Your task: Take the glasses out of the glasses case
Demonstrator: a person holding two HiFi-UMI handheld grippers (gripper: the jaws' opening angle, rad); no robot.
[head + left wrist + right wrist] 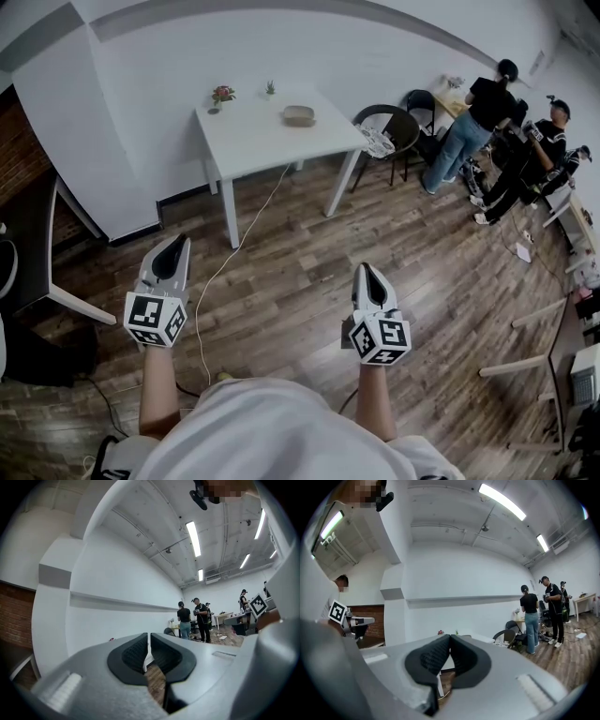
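Tan and small, what I take for the case (298, 114) lies near the far edge of the white table (253, 141), well apart from both grippers. At this range I cannot tell whether its lid is up or down, and no glasses show. A flower (223, 94) and a little plant (270, 88) stand near it along the same edge. A reach coming in wide from the left could tip either one. The top looks smooth and the case light, so a one-sided push would likely slide it toward the wall instead of opening it. One gripper will probably have to pin it while the other lifts the lid. A white cable (246, 234) runs from under the table across the wooden floor (309, 262) toward the person's feet. It lies on the walking line and could catch a foot on the way in. The left gripper (174, 246) hangs over the floor with its pads drawn almost together, only a thin slit between them and nothing in it. The right gripper (368, 274) has its tips touching and is also empty. Arriving with the jaws like this would mean nudging the case rather than gripping it, so both need to spread first. People (473, 112) stand by a chair (389, 127) off to the right, away from the path.
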